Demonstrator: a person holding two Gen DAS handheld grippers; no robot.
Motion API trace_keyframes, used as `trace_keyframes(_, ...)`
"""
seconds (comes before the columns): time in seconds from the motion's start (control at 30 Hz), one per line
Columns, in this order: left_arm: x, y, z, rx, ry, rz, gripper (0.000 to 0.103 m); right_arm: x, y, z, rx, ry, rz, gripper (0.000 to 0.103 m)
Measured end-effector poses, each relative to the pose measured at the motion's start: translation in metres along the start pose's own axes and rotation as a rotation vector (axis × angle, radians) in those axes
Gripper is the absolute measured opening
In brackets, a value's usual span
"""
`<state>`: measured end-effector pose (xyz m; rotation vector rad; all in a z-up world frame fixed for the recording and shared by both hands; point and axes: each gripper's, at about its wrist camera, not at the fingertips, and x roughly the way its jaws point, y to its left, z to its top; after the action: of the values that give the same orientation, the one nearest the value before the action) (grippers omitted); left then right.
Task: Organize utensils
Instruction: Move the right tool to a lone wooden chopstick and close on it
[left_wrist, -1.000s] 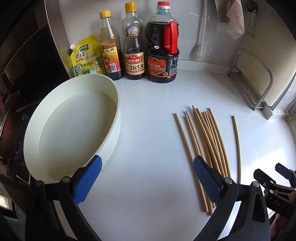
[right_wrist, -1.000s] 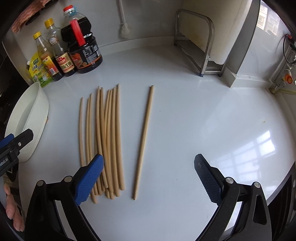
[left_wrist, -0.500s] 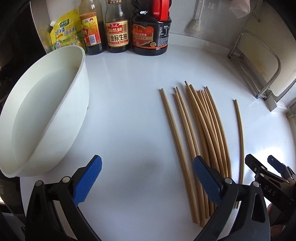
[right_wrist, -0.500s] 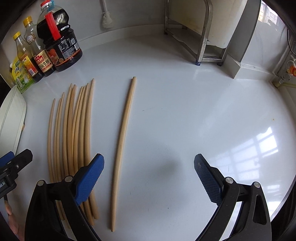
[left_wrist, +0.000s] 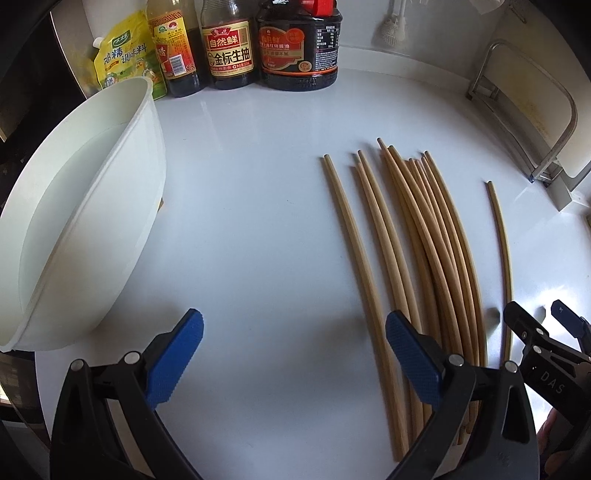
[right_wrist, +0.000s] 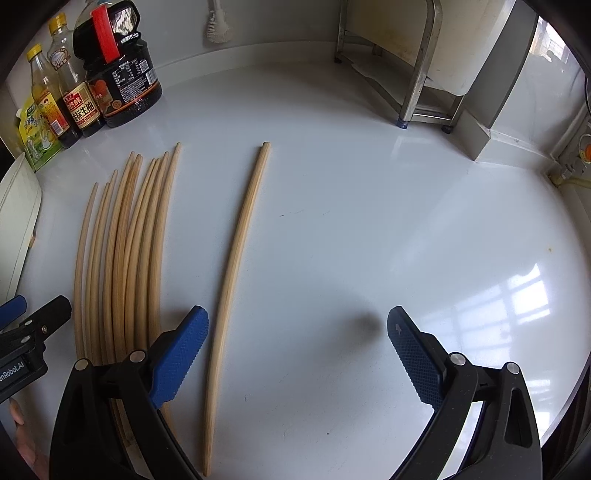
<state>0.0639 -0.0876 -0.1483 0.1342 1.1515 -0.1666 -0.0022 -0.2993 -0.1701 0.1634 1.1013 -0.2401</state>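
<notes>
Several wooden chopsticks (left_wrist: 417, 240) lie side by side in a loose bunch (right_wrist: 125, 251) on the white counter. One single chopstick (right_wrist: 236, 266) lies apart to their right, and it shows as a thin stick (left_wrist: 504, 254) in the left wrist view. My left gripper (left_wrist: 295, 354) is open low over the counter, its right finger above the bunch's near ends. My right gripper (right_wrist: 297, 350) is open too, its left finger between the bunch and the single chopstick, which lies inside the gap near that finger. A white oval tub (left_wrist: 110, 206) stands to the left.
Sauce bottles (left_wrist: 229, 44) and a yellow seasoning pouch (left_wrist: 122, 55) line the back wall. A metal rack (right_wrist: 417, 77) stands at the back right. A wall socket (right_wrist: 580, 151) sits at the far right. The counter's front edge runs close under both grippers.
Both grippers have come forward and lower toward the chopsticks, which now look larger. The tub has slid further to the left edge of the right wrist view. Both stayed open.
</notes>
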Motion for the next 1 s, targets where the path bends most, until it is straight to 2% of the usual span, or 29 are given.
trace_keyframes(0.2, 0.003, 0.000, -0.001, -0.001, -0.002, -0.003, 0.097, -0.001, 0.004, 0.000, -0.023, -0.016, -0.013, 0.091)
trace_keyframes(0.4, 0.001, 0.000, -0.005, 0.007, -0.021, 0.008, 0.097, -0.007, 0.009, -0.002, -0.061, -0.035, -0.015, 0.077)
trace_keyframes(0.53, -0.001, 0.000, -0.004, 0.006, -0.037, 0.027, 0.094, -0.010, 0.013, -0.004, -0.082, -0.046, -0.014, 0.063)
trace_keyframes(0.6, -0.003, -0.001, -0.005, 0.012, -0.046, 0.011, 0.085, -0.012, 0.017, -0.004, -0.100, -0.052, -0.017, 0.052)
trace_keyframes(0.63, -0.004, -0.002, -0.006, 0.020, -0.056, 0.022, 0.074, -0.012, 0.020, -0.005, -0.110, -0.054, -0.017, 0.046)
trace_keyframes(0.67, -0.003, -0.005, -0.006, 0.033, -0.056, 0.047, 0.058, -0.013, 0.022, -0.006, -0.120, -0.054, -0.015, 0.039)
trace_keyframes(0.7, 0.000, -0.006, -0.007, 0.048, -0.050, 0.063, 0.053, -0.014, 0.024, -0.006, -0.131, -0.054, -0.011, 0.036)
trace_keyframes(0.83, 0.002, -0.006, -0.009, 0.043, -0.045, -0.009, 0.027, -0.013, 0.031, -0.007, -0.158, -0.047, -0.004, 0.007)
trace_keyframes(0.97, 0.004, -0.007, -0.011, 0.050, -0.046, -0.046, 0.006, -0.014, 0.031, -0.007, -0.159, -0.047, 0.007, 0.006)
trace_keyframes(1.0, 0.004, -0.006, -0.011, 0.047, -0.041, -0.056, 0.006, -0.014, 0.030, -0.007, -0.154, -0.044, 0.014, 0.006)
